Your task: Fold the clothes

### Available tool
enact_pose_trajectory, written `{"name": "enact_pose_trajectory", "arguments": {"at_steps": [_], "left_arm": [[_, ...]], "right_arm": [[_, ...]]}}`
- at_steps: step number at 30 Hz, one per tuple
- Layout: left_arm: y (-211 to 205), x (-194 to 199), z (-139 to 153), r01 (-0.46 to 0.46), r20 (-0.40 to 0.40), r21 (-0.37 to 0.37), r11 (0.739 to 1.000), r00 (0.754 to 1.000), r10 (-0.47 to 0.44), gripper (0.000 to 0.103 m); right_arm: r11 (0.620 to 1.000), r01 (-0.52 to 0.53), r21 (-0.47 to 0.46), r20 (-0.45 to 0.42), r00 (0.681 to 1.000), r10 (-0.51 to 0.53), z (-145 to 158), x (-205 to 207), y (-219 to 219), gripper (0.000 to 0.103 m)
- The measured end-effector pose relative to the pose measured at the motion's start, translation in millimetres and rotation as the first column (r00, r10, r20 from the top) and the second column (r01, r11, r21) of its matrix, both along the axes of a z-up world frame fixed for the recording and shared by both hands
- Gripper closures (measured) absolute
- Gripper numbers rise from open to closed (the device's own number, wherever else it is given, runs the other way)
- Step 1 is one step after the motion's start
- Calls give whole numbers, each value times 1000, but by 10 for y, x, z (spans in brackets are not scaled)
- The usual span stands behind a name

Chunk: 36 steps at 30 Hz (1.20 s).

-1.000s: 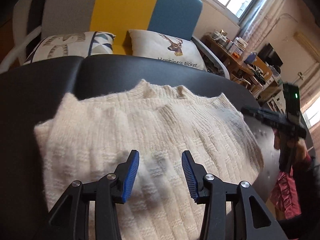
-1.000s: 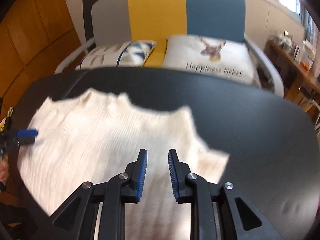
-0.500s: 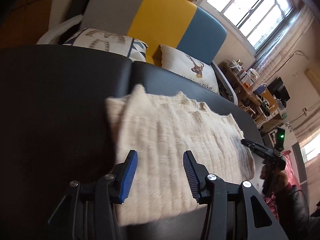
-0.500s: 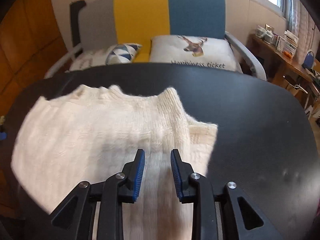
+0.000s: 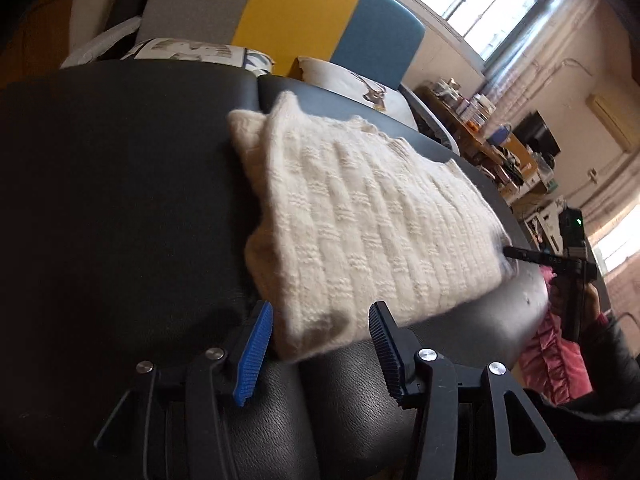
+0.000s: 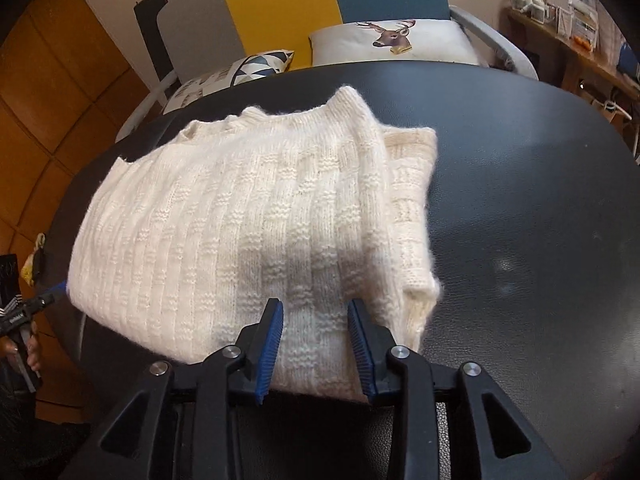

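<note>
A cream knitted sweater (image 5: 360, 220) lies folded on the black leather table (image 5: 120, 200), with a folded-in layer showing along its edge. My left gripper (image 5: 320, 320) is open, low over the table, and the sweater's near corner lies between its fingers. My right gripper (image 6: 315, 312) is open too, with its blue pads either side of a strip of the sweater (image 6: 240, 220) at the near edge. In the left wrist view the right gripper (image 5: 516, 254) touches the sweater's far side. The left gripper (image 6: 52, 294) shows at the left edge of the right wrist view.
A sofa (image 5: 296, 20) with grey, yellow and blue panels stands behind the table (image 6: 520, 200), with a deer pillow (image 6: 396, 36) and a patterned pillow (image 6: 240, 68) on it. A cluttered desk (image 5: 500, 140) runs along the right wall. A person's hand (image 5: 568, 292) holds the right gripper.
Both grippers have dropped lower and pulled back to the sweater's near edge. The left one has swung around to the sweater's left corner. The sweater itself has stayed in place.
</note>
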State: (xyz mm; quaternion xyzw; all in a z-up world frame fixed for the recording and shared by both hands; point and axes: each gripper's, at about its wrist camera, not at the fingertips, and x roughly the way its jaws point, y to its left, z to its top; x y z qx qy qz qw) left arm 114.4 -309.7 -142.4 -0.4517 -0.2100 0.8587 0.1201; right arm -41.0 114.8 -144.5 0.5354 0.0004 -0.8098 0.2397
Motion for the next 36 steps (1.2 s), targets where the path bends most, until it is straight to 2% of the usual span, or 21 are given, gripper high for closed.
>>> {"name": "enact_pose_trajectory", "arguments": {"at_steps": [3,7,10,12,15,17,22,32,33,34,35,36], "left_arm": [[1,-23,-33,16,-6,18,1000,1000,-16,52],[81,-90,-66,45,3,24,999,999,-45,54],[182,-111,-25,74,-10,23,997,997,-74,59],[204,-79,4,68,-28,-24,997,997,-69,84],[102,-47,-41,35,-10,-50,998,999,-35,96],[25,-16,-71,14,-3,-39,999,1000,-14,97],[55,-6,-52,15,1,-61,998,1000,-15,97],[111,-110,-106,-8,83,-104,995,996,17,96],[116,-115,-109,-10,87,-109,994,996,20,96],[131,-117,-109,-11,90,-121,993,996,22,96],[150,-120,-106,-12,92,-141,990,995,25,96],[167,-113,-96,-9,94,-155,988,995,24,96]], "right_arm": [[1000,-6,23,-17,1000,6,29,47,-38,55],[998,0,67,-16,1000,1,-8,69,-67,54],[997,17,71,-12,1000,-16,-30,78,-52,54],[998,19,63,-11,1000,-19,5,88,-18,54],[1000,26,13,18,1000,-26,59,84,143,54],[998,38,-60,57,998,-34,93,77,327,54],[992,20,-128,82,997,-9,128,107,621,54],[986,-93,-141,111,988,109,-91,-4,509,54],[984,-104,-143,113,986,121,-113,-15,497,57],[983,-116,-144,116,984,133,-135,-26,486,68],[981,-127,-146,119,982,145,-156,-37,475,89],[979,-138,-148,121,980,156,-178,-48,463,97]]}}
